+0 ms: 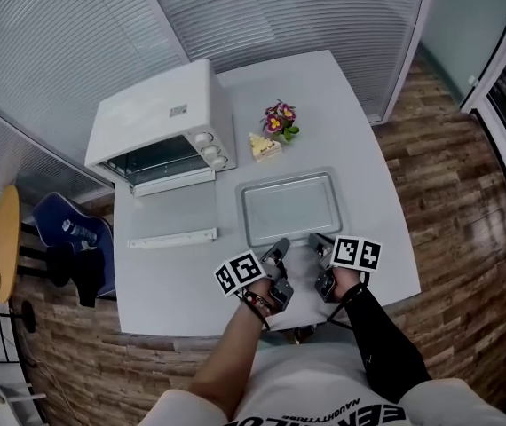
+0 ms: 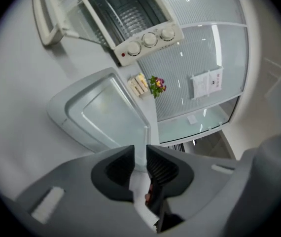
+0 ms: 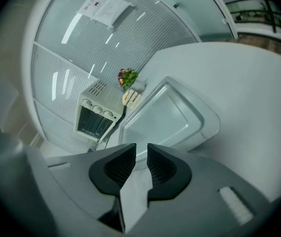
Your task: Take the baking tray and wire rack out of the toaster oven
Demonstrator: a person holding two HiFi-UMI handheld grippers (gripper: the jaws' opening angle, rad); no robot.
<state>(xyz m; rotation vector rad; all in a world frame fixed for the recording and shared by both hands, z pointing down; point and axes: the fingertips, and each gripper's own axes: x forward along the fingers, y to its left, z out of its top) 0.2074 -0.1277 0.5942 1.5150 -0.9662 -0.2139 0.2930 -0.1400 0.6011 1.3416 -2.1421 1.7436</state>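
Head view: baking tray (image 1: 290, 207), a shallow rect. grey pan w/ rounded corners, lies flat on white table (image 1: 182, 282) near the boxy white toaster oven (image 1: 160, 118).
Left gripper view: left gripper (image 2: 139, 154) has ribbed pads a slit apart, holding nothing. I read the wire rack (image 2: 130, 16) as prob. inside the oven.
Right gripper view: right gripper (image 3: 140, 154) jaws are likewise a slit apart and empty, w/ the tray rim just ahead.

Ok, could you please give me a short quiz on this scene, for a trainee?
1. True or false: the baking tray lies on the table, outside the toaster oven.
2. The oven door is: A) shut, B) folded down open, C) lying on the floor.
3. In the head view, which colourful thing stands on the table just right of the oven?

Key: 1 true; 2 B; 3 the flowers.
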